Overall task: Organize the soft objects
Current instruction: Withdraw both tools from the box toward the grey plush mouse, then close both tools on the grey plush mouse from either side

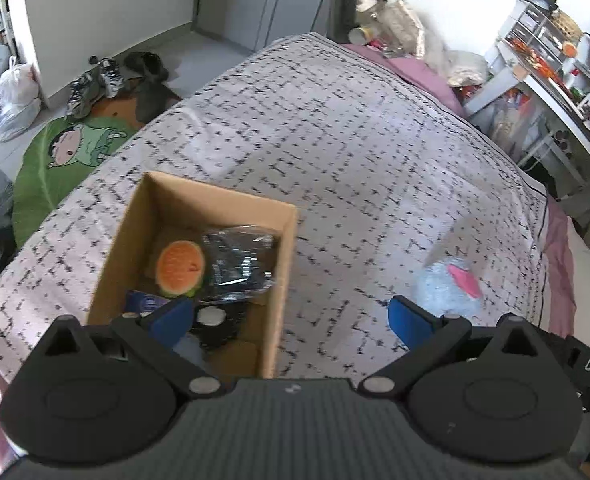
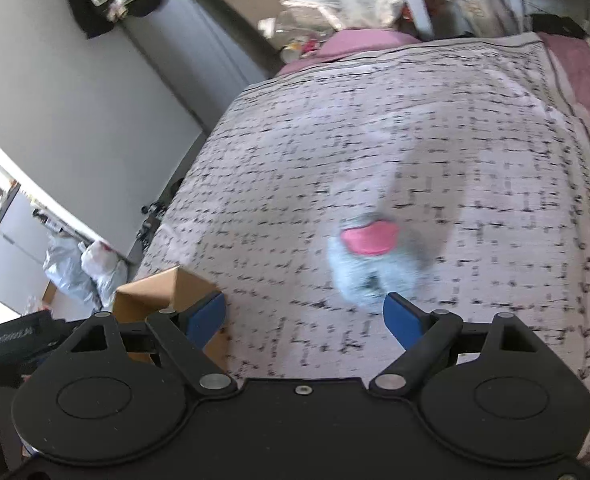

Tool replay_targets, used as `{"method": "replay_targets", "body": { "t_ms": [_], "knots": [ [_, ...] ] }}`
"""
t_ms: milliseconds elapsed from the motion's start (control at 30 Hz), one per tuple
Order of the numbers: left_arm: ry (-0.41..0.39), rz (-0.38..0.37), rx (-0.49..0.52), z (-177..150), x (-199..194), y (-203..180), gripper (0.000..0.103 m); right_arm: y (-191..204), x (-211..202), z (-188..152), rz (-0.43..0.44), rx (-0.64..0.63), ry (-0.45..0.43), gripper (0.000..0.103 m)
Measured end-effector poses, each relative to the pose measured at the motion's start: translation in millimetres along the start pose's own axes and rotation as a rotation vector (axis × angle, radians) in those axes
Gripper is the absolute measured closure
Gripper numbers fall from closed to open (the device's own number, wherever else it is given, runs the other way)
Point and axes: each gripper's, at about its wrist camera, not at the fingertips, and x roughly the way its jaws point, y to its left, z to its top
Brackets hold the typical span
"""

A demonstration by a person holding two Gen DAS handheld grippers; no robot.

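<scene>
On the bed, a cardboard box [image 1: 183, 264] sits toward the left of the patterned bedspread [image 1: 335, 152]. It already holds several things: an orange, melon-like soft toy [image 1: 179, 267], a dark item wrapped in shiny plastic [image 1: 239, 268] beside it, a small blue piece [image 1: 145, 303] and something dark and round with a pale top [image 1: 211, 320] at the near end. Judging from that, most of the sorting looks done.

Further right, a pale blue plush toy with a pink patch [image 1: 451, 286] lies alone on the bedspread, well apart from the box. It seems to be the one soft thing left to put away; no other loose toy shows on the cover, though the pictures are blurred.

The left gripper [image 1: 291, 318] hangs over the box's near right corner with its fingers [image 1: 171, 318] spread wide and nothing between them. Its left finger is over the box's contents, and its right finger sits just beside the plush in that view.

The right gripper [image 2: 305, 318] also has its fingers [image 2: 403, 320] well apart and empty. From its camera the plush toy [image 2: 369, 268] lies just ahead of the right finger, off centre to the right rather than between the two, while the box corner [image 2: 167, 292] shows behind the left finger.
</scene>
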Motion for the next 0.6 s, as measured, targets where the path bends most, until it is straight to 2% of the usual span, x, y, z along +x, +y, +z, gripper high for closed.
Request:
{"method": "replay_targets", "body": {
  "t_ms": [100,167,267,467,600],
  "knots": [
    [-0.007,-0.026,-0.009,-2.3,4.5,-13.2,0.000,-13.4,-1.8,4.8,-0.006,-0.003,0.006,0.022],
    [-0.010,-0.023,-0.005,-5.7,9.3,-24.2,0.000,-22.3,-1.3,8.9,0.002,-0.002,0.017,0.033],
    [-0.010,-0.014,0.010,-10.1,16.3,-41.5,0.000,-33.1,-0.6,14.0,0.012,0.010,0.024,0.041],
    [-0.049,-0.006,0.029,-17.5,29.5,-68.1,0.001,-47.7,10.4,15.2,0.013,-0.016,0.063,0.052],
    [-0.036,-0.003,0.032,-24.5,43.6,-78.1,0.001,-57.7,23.2,14.6,0.021,0.015,0.085,0.057]
  ]
}}
